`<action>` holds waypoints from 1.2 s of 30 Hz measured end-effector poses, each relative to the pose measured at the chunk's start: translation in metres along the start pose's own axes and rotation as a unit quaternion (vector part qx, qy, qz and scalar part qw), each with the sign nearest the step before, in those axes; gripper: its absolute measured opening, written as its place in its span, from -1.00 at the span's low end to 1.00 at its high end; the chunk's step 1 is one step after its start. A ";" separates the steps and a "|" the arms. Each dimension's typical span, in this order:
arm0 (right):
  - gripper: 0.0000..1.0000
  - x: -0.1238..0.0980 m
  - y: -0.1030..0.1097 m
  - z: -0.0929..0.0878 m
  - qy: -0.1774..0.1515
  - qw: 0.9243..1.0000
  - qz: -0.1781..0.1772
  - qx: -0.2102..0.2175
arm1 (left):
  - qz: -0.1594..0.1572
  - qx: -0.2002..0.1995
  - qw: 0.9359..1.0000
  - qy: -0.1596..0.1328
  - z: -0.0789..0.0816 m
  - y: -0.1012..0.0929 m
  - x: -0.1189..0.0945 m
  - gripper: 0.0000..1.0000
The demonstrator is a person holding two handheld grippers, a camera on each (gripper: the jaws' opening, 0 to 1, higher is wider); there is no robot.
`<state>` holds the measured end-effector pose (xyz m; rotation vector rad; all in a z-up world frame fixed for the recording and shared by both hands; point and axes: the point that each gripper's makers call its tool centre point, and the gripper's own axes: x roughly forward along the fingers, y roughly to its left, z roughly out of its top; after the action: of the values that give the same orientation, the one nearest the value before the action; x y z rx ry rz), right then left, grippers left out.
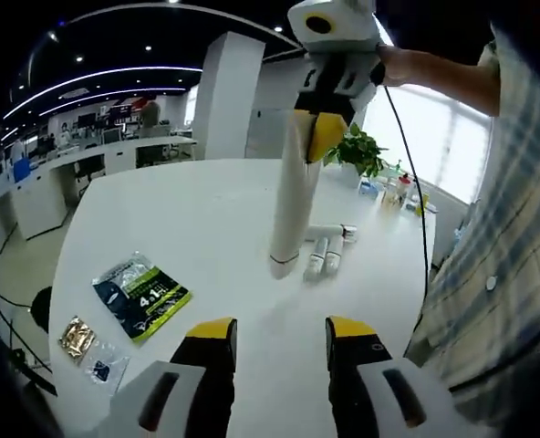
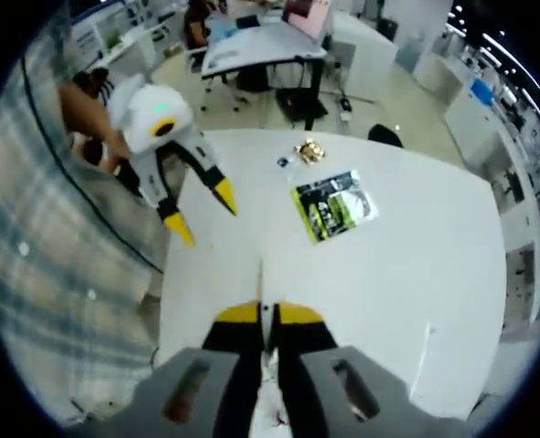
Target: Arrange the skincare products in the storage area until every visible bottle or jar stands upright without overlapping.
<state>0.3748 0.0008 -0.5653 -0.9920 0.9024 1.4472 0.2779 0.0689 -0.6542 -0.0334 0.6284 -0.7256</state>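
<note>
1. On the white table (image 1: 224, 210), far left in my left gripper view, lie a small gold packet (image 1: 76, 336) and a clear sachet (image 1: 102, 369) just beside it.
2. Next to them, further right, rests a dark pouch with green print (image 1: 142, 297), flat on the tabletop.
3. My left gripper (image 1: 277, 339) rises from the bottom of that view with its yellow-tipped jaws spread apart and nothing between them.
4. Above it my right gripper (image 1: 317, 128) hangs over the table, clamped on a long cream tube (image 1: 292, 203) that tilts cap-down, clear of the surface.
5. Just right of the tube's lower end, several small tubes (image 1: 327, 250) lie on their sides, close together.
6. Beyond them, by the window, stand a green plant (image 1: 359, 151) and some small bottles (image 1: 396, 192).
7. From my right gripper view, my left gripper (image 2: 203, 212) shows at the left with jaws apart, the same pouch (image 2: 335, 206) lies mid-table, and my own jaws pinch the cream tube (image 2: 266, 301) at the bottom.
</note>
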 end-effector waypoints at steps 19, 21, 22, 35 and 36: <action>-0.97 0.018 -0.116 -0.044 0.003 0.998 -0.033 0.061 | 0.043 -0.043 0.998 -0.006 -0.014 0.004 -0.015 -0.22; -0.97 0.018 -0.125 -0.048 0.003 0.997 -0.033 0.068 | 0.045 -0.050 0.998 -0.006 -0.016 0.005 -0.016 -0.23; -0.97 0.018 -0.128 -0.050 0.004 0.997 -0.033 0.068 | 0.047 -0.052 0.998 -0.006 -0.017 0.006 -0.016 -0.23; -0.96 0.025 -0.165 -0.067 0.002 0.998 -0.024 0.065 | 0.065 -0.077 0.995 -0.013 -0.022 0.017 -0.018 -0.25; -0.95 0.026 -0.169 -0.069 0.002 0.997 -0.023 0.067 | 0.065 -0.077 0.995 -0.013 -0.022 0.018 -0.019 -0.25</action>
<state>0.5478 -0.0370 -0.6148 -0.9091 0.9617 1.3291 0.2658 0.0981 -0.6671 -0.1430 0.6546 -0.5480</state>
